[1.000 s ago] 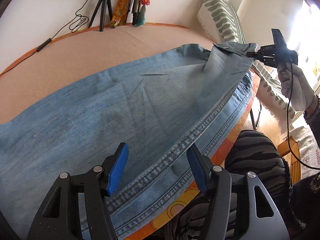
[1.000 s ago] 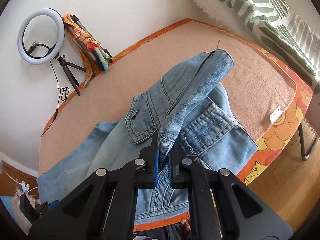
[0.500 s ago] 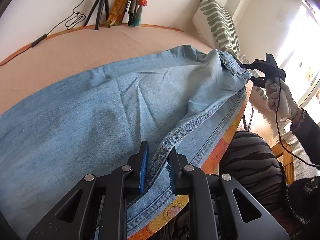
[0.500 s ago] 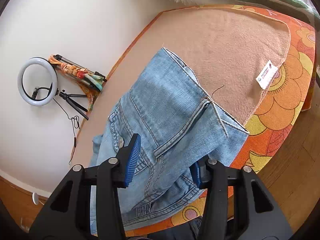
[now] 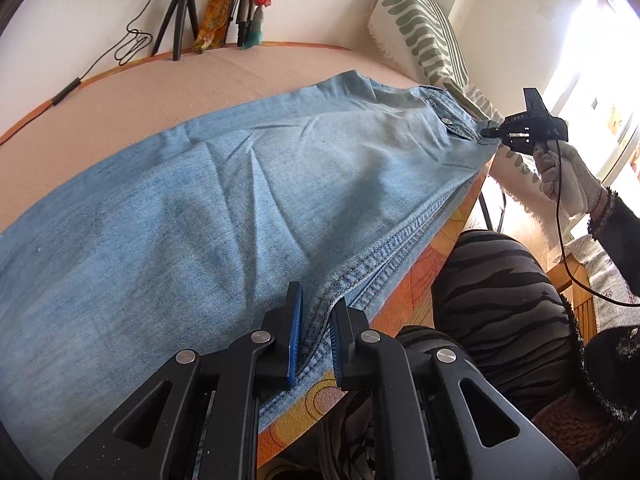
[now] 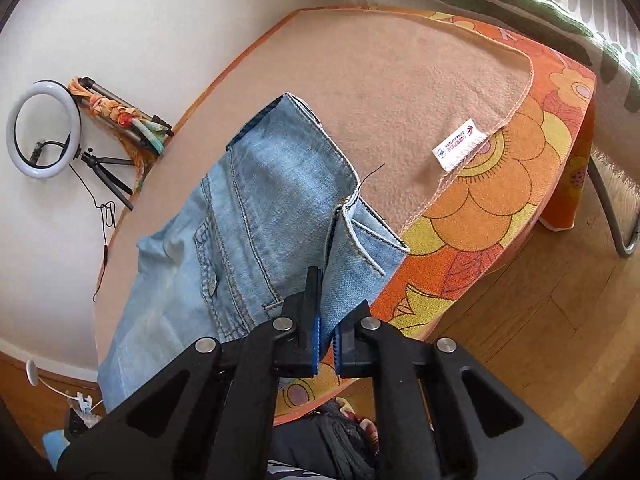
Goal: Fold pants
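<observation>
Light blue jeans (image 5: 208, 208) lie lengthwise, folded leg on leg, on a tan blanket (image 5: 168, 92) over a table. My left gripper (image 5: 316, 340) is shut on the jeans' thick side seam at the near table edge. My right gripper (image 6: 325, 330) is shut on the waistband corner of the jeans (image 6: 264, 216) at the table's near edge. In the left wrist view the right gripper (image 5: 490, 133) shows at the far right, pinching the waistband, held by a gloved hand.
An orange flowered cloth (image 6: 500, 184) hangs under the blanket. A ring light on a tripod (image 6: 44, 128) and a bundle of sticks (image 5: 240, 4) stand by the wall. A striped pillow (image 5: 420, 44) lies beyond the waistband. My striped-trousered legs (image 5: 496, 280) are close to the table edge.
My left gripper closed on the side seam. My right gripper let go of the lifted waistband, which dropped flat, then closed again on its corner at the table edge.
</observation>
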Demonstrator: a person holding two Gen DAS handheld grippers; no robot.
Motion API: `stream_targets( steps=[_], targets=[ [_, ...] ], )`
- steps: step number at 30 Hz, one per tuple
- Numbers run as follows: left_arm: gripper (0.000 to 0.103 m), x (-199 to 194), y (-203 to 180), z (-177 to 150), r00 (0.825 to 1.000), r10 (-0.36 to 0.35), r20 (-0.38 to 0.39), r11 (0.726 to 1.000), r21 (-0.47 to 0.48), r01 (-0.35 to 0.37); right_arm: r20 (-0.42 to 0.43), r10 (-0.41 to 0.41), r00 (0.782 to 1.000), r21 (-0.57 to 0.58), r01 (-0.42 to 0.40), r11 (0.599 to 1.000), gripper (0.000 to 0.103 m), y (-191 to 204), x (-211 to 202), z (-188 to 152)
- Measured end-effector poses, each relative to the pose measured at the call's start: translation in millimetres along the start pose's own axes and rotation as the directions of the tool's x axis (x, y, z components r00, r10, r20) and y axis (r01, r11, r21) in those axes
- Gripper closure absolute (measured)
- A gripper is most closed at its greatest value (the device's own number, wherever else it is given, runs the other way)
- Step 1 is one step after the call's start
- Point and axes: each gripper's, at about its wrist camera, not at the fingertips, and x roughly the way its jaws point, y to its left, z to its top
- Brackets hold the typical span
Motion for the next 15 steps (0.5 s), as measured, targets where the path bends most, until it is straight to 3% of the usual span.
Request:
stream_targets(
  steps=[3,5,7,12,15],
  targets=[
    [0.092,-4.2,0.1,-0.7,1.000,-0.015,0.008,1.000,-0.022,0.015,-0.019,-0.052,0.998,-0.028,0.051,0.998,0.091,-0.1,4.9,1.1],
    [0.089,-9.9,-2.6,-2.0,1.000,-0.007,0.009,1.000,-0.018,0.008,-0.010,-0.114,0.993,-0.065,0.113,0.991,0.067,-2.0,-5.1,2.1],
    [0.087,-15.2,-2.4,-3.2,1.000,-0.006,0.010,0.999,-0.033,0.007,0.029,-0.151,0.988,-0.089,0.153,0.984,0.065,-2.5,-23.1,3.4],
    [0.083,-42.3,1.0,-9.2,0.997,-0.032,0.068,0.994,-0.102,0.039,0.128,-0.121,0.984,-0.137,0.138,0.981,0.064,12.7,-72.8,10.7],
    [0.076,-62.5,0.6,-9.1,0.992,-0.012,0.124,0.993,-0.115,0.026,0.157,-0.068,0.985,-0.215,0.102,0.971,0.054,41.7,-82.1,19.8]
  ],
)
